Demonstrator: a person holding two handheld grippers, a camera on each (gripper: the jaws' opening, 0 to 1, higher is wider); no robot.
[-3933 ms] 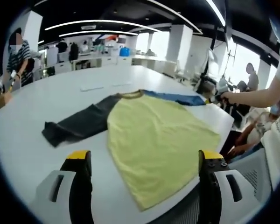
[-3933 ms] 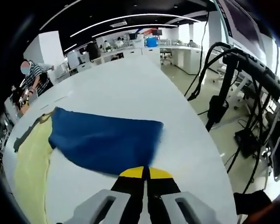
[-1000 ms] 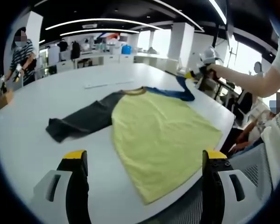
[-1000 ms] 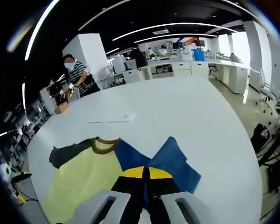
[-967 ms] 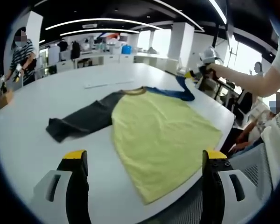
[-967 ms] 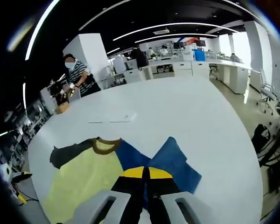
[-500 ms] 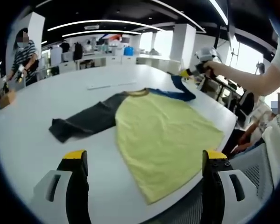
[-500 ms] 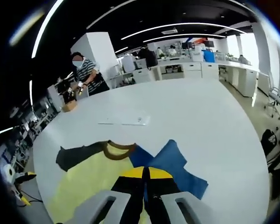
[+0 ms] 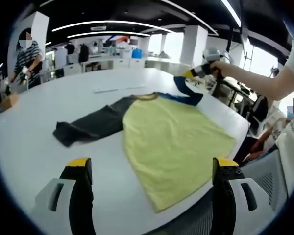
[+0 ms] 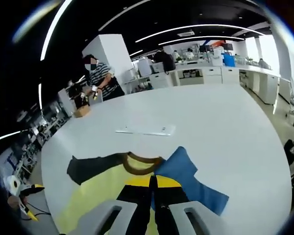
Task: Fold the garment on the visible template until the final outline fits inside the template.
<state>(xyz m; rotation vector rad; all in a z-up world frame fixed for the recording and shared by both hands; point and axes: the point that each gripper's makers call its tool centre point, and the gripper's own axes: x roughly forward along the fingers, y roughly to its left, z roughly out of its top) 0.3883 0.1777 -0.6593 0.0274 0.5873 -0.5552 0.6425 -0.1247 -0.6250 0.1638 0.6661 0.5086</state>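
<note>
A T-shirt lies flat on the white table: yellow body, dark grey sleeve spread to the left, brown collar. Its blue sleeve is lifted off the table at the far right. My right gripper is shut on the blue sleeve and holds it over the shirt near the collar; the same gripper, held by a person's arm, comes in from the right in the left gripper view. My left gripper stands open at the table's near edge, apart from the shirt's hem.
A thin white strip lies on the table beyond the collar. A person in a striped top stands at the table's far side. Seated people and a chair are to the right. Desks and pillars fill the room behind.
My right gripper has lifted the blue sleeve higher and carried it inward over the shirt toward the collar. The left gripper has stayed open and hardly moved.
</note>
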